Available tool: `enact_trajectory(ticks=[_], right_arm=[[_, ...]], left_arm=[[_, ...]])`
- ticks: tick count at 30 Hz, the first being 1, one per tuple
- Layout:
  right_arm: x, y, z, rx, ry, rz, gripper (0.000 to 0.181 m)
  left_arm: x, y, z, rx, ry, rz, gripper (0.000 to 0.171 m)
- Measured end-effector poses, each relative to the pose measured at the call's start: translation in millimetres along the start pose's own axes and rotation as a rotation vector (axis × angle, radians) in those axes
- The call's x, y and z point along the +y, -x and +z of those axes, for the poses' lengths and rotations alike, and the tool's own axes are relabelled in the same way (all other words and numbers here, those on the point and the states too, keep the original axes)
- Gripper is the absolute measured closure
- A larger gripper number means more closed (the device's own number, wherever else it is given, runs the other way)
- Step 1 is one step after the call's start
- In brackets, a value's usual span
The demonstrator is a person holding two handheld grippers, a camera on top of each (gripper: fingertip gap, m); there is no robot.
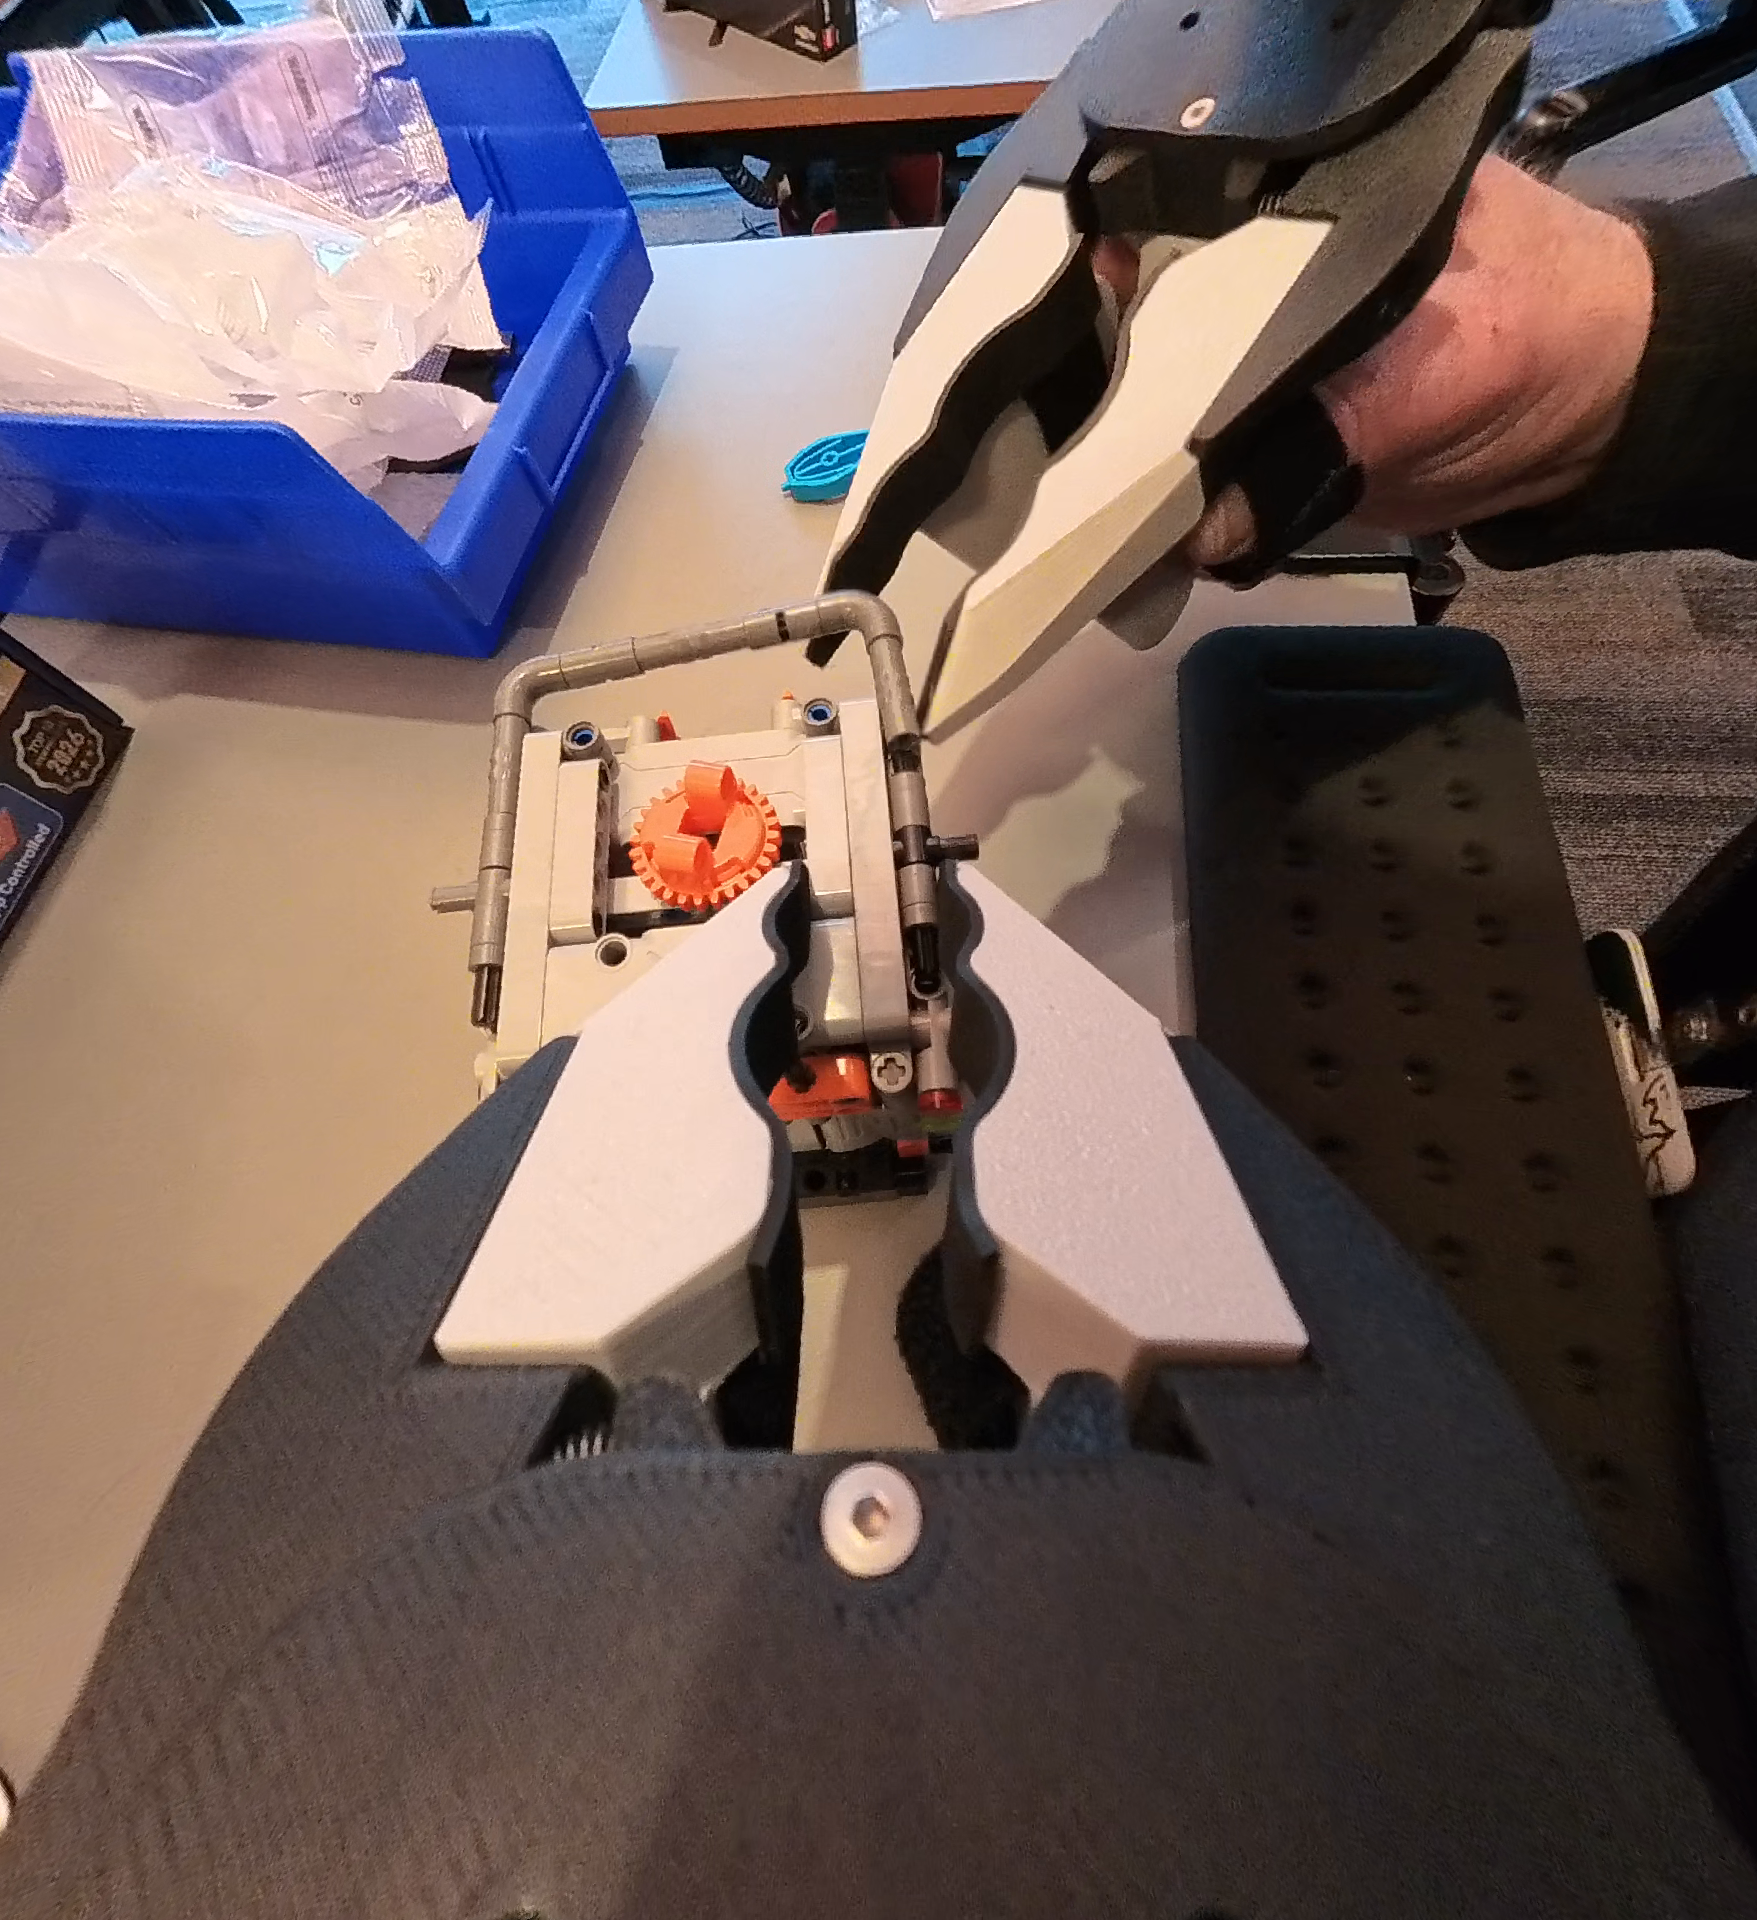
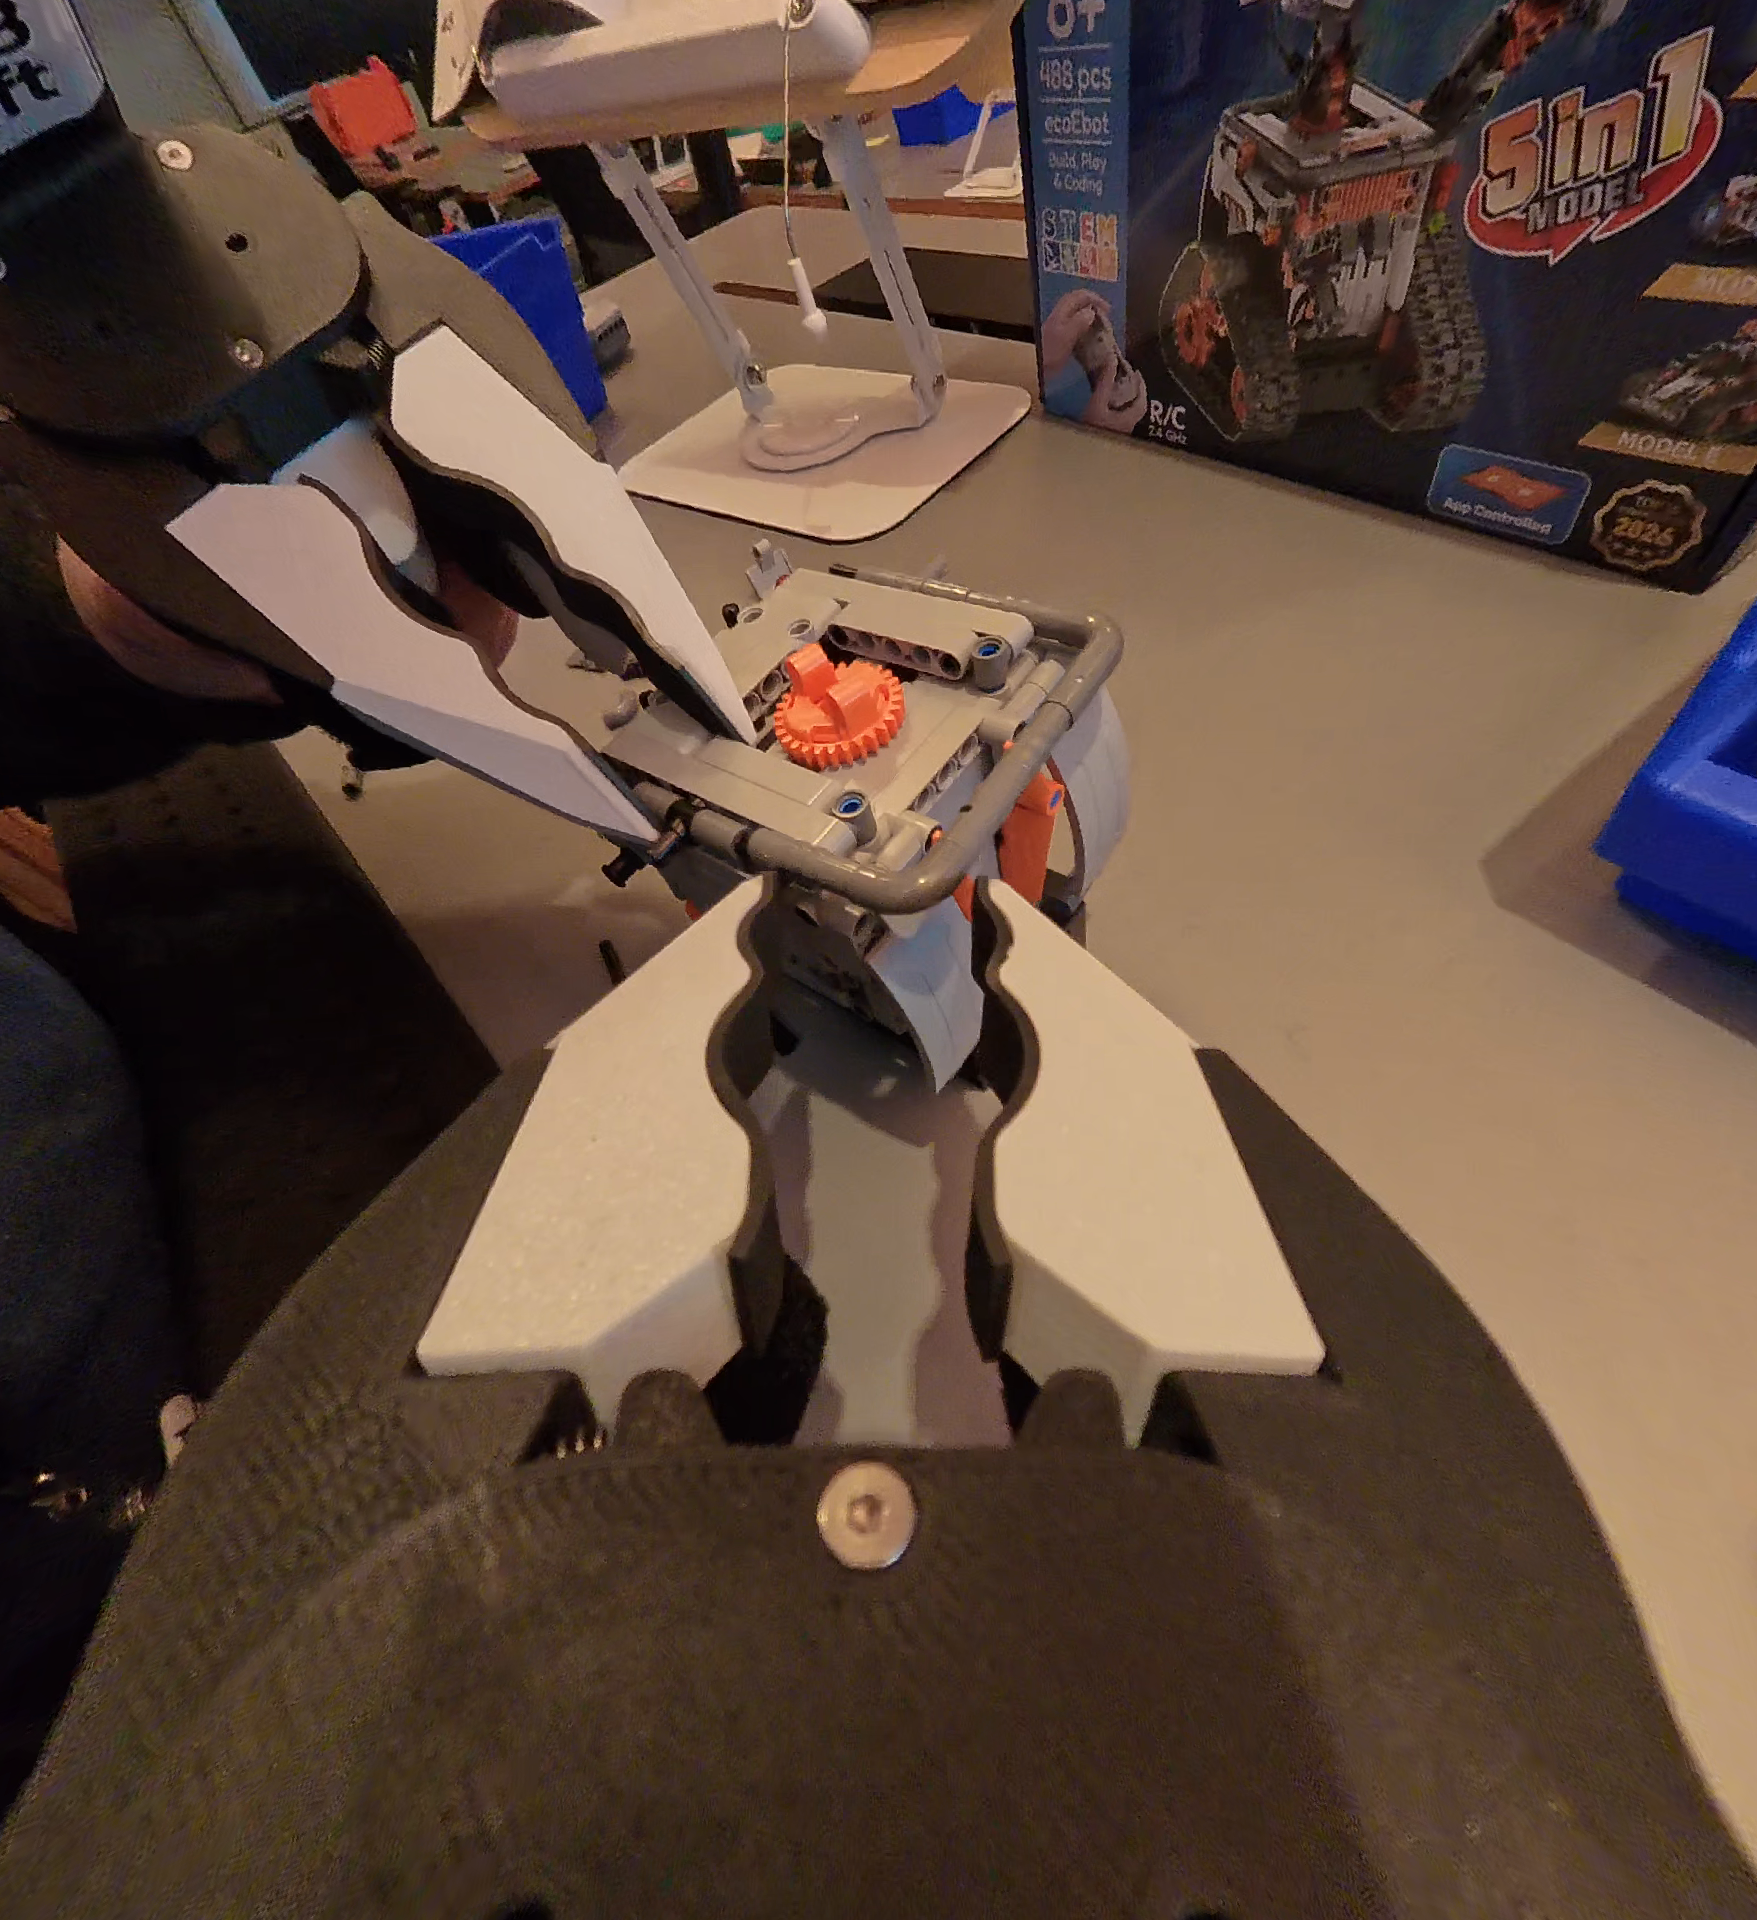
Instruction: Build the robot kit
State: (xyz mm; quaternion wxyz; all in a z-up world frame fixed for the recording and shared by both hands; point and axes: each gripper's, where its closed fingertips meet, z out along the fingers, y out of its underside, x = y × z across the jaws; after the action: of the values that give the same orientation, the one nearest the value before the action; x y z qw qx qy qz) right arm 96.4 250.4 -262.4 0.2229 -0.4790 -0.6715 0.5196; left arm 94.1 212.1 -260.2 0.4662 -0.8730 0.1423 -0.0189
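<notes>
A grey brick-built model (image 1: pixel 583 904) with an orange gear (image 1: pixel 708 826) on top stands on the grey table (image 1: pixel 230 1091). A grey tube frame (image 1: pixel 645 652) runs around its top. My left gripper (image 1: pixel 874 883) is shut on the model's grey side beam (image 1: pixel 879 935). It also shows in the right wrist view (image 2: pixel 697 779), coming in from the upper left. My right gripper (image 2: pixel 874 894) is closed on the rounded corner of the tube frame (image 2: pixel 1061 717), one fingertip touching each leg of the bend. In the left wrist view it (image 1: pixel 874 691) comes down from the upper right.
A blue bin (image 1: pixel 500 540) of clear plastic bags sits at the back left. A printed toy box (image 2: pixel 1425 260) stands behind the model. A white stand (image 2: pixel 832 447), a small teal piece (image 1: pixel 827 462) and a dark perforated pad (image 1: pixel 1425 1039) are nearby. A gloved hand (image 1: pixel 1476 364) holds the right gripper. Spacing between my two grippers at the tips: around 5 cm.
</notes>
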Motion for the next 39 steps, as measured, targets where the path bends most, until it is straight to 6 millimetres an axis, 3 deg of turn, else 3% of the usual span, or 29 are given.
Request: enact_trajectory(ticks=[11, 17, 27, 34, 39], right_arm=[[-1, 5, -2, -0.068, 0.008, 0.038, 0.147], [-6, 5, -1, -0.094, -0.012, 0.124, 0.136], [-7, 0, -3, -0.112, -0.025, 0.195, 0.154], [-1, 0, -2, -0.104, 0.027, 0.119, 0.165], [0, -1, -9, -0.121, 0.035, 0.141, 0.151]], left_arm=[[0, 0, 0, 0.005, -0.002, 0.000, 0.149], [0, 0, 0, 0.007, -0.004, 0.000, 0.149], [0, 0, 0, 0.006, -0.006, -0.004, 0.149], [0, 0, 0, 0.010, -0.006, -0.004, 0.149], [0, 0, 0, 0.011, -0.004, -0.004, 0.149]])
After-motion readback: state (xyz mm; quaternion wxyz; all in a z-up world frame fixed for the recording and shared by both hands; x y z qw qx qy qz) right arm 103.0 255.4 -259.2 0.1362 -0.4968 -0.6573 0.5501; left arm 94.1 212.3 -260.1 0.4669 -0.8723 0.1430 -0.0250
